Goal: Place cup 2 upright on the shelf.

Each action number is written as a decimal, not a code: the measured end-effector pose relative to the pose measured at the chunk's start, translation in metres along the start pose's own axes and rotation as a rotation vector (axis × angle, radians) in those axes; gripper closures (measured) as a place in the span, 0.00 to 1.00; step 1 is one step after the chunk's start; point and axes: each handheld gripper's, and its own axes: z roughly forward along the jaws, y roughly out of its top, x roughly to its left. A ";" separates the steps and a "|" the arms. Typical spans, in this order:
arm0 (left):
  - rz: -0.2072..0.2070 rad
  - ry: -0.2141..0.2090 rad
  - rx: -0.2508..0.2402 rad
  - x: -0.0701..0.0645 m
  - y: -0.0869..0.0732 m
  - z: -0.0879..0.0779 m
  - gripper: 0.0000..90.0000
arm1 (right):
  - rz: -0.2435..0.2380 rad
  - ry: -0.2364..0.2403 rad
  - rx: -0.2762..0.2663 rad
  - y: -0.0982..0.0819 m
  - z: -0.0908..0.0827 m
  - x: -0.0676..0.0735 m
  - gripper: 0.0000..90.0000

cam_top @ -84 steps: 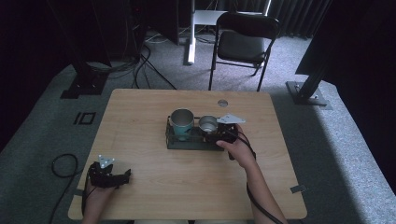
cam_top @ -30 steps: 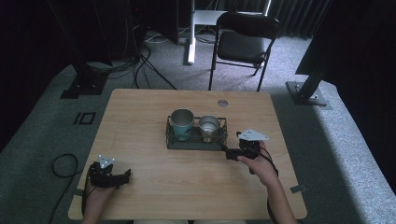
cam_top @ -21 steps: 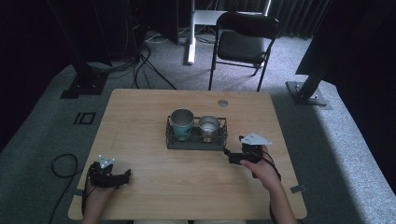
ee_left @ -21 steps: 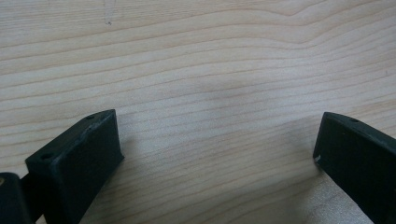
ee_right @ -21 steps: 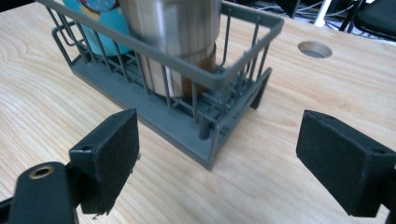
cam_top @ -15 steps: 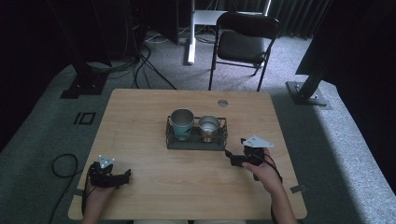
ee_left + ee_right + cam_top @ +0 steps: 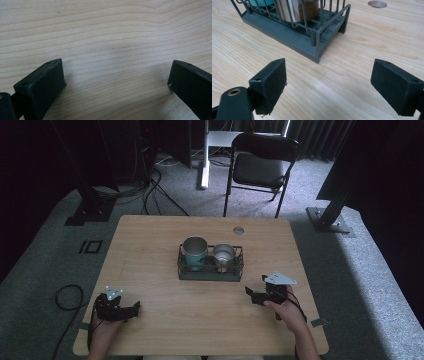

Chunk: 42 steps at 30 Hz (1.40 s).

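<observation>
**Both grippers empty, rack loaded mid-tabletop**

Left gripper (image 7: 131,309) sits at the near-left corner of the tabletop (image 7: 150,255), held in the person's left hand (image 7: 102,332). Its own view has the jaws spread wide, bare wood grain between them, nothing pinched. Well apart from everything else.

Right gripper (image 7: 250,295) is at near right, in the right hand (image 7: 287,312), grey three-cornered plate (image 7: 280,279) on top. Jaws spread, nothing between them, pointing left and slightly toward the rack. In the right gripper view the rack's near corner stands just beyond the jaw tips, not touching them.

Wire rack (image 7: 210,272) is dark grey and sits about mid-tabletop, long side running left to right. Two cups stand upright inside it, side by side:
- teal cup (image 7: 194,252) at the left end, the taller one
- metal cup (image 7: 223,256) at the right end, shorter, open mouth up

The right gripper view shows the teal cup's base and a brownish cup bottom behind the bars (image 7: 312,25).

Round cable hole (image 7: 238,230) lies in the tabletop behind the rack, near the far edge.

Beyond the tabletop: black folding chair (image 7: 260,167) on grey carpet, cables (image 7: 160,195) trailing far left.
</observation>
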 end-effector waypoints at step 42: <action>0.000 0.000 0.000 0.000 0.000 0.000 0.02 | 0.010 -0.091 0.149 -0.053 -0.037 -0.025 0.14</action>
